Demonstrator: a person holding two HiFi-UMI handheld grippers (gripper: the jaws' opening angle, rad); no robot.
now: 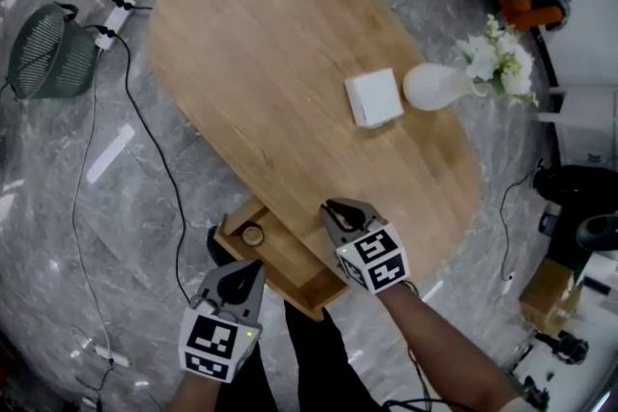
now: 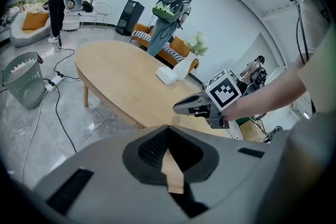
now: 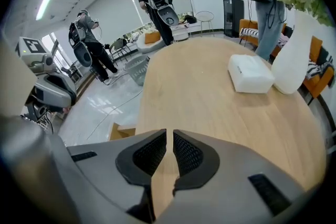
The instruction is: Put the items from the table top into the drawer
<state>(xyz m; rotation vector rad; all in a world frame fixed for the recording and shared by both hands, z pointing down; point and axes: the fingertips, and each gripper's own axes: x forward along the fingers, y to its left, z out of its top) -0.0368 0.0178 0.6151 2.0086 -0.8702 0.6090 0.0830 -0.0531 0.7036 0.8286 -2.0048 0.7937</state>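
Right gripper view: both claws clenched, empty, by the open drawer.
The right gripper (image 3: 169, 138) is hovering over the table (image 3: 199, 97) edge, its jaws nearly touching on nothing. The white box (image 3: 250, 74) is lying well ahead of it, just beside a vase (image 3: 290, 60). The left gripper (image 2: 167, 132), likewise pinched shut and empty, is hanging near the drawer (image 1: 290, 280), which is holding a small round item (image 1: 253, 233).

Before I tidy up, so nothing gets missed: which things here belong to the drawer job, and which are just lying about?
Job: white box, flower vase, open drawer, table.
Lying about: mesh bin, power strip, orange sofa.
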